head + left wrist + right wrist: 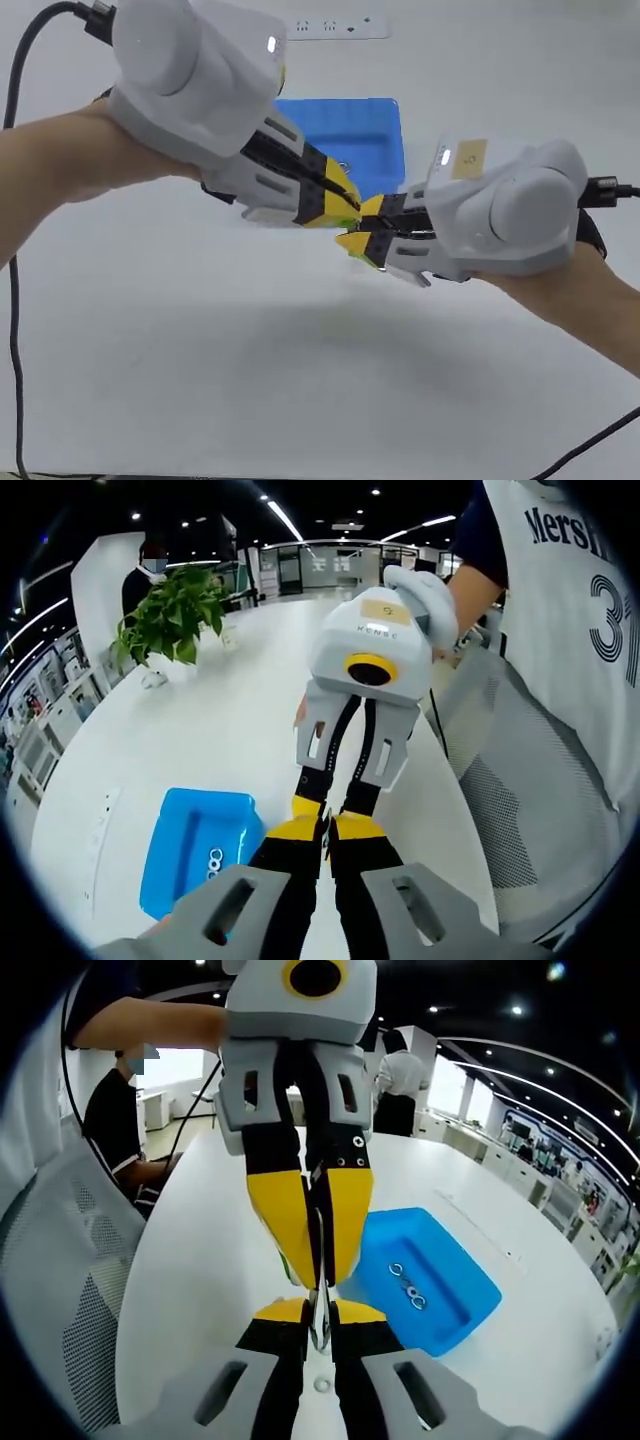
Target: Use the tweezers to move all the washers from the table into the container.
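White table point(200, 380), blue container point(372, 125) holding washers point(408, 1288), left tool point(350, 204) and right tool point(353, 240) both clamped on tweezers point(318, 1318)

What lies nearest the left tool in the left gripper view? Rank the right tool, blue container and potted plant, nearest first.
1. right tool: straight ahead, tips almost meeting.
2. blue container: lower left, on the table.
3. potted plant: upper left, far across the table.
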`<state>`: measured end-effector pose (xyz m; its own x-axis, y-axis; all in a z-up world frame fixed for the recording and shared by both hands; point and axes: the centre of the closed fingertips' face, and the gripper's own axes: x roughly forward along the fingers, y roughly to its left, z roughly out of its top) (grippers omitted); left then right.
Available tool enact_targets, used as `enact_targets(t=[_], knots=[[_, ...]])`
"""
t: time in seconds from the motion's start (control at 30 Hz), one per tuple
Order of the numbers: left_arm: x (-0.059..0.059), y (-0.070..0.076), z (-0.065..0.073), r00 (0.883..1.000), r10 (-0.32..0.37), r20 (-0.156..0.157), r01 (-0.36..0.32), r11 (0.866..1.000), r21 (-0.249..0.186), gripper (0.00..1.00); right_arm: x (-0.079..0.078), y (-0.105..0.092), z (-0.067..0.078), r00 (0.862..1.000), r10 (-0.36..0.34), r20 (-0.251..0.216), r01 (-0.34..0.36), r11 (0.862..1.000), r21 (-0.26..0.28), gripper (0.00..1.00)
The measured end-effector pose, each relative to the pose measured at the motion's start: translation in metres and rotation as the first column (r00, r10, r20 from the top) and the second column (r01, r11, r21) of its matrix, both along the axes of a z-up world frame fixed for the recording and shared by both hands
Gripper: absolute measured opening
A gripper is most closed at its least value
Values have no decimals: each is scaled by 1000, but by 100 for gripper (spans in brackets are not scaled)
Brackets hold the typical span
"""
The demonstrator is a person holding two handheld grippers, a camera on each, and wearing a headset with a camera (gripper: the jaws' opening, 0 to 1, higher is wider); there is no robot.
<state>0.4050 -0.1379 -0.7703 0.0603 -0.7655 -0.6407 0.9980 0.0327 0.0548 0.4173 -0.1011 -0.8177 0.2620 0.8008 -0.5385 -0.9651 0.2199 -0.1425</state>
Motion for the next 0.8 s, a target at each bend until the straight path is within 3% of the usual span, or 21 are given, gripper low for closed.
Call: enact_targets(t=[0.27,0.4,0.8], knots=[[1,10,16,999,13,37,-13,1000,11,7,3,11,17,999,27,41,-27,1000,2,9],[8,23,22,998,21,67,-23,1000,16,7,8,18,29,997,39,70,-40,999,8,9],[21,32,47,990,18,140,-23,999,35,7,20,28,55,991,44,130,-47,999,22,9]])
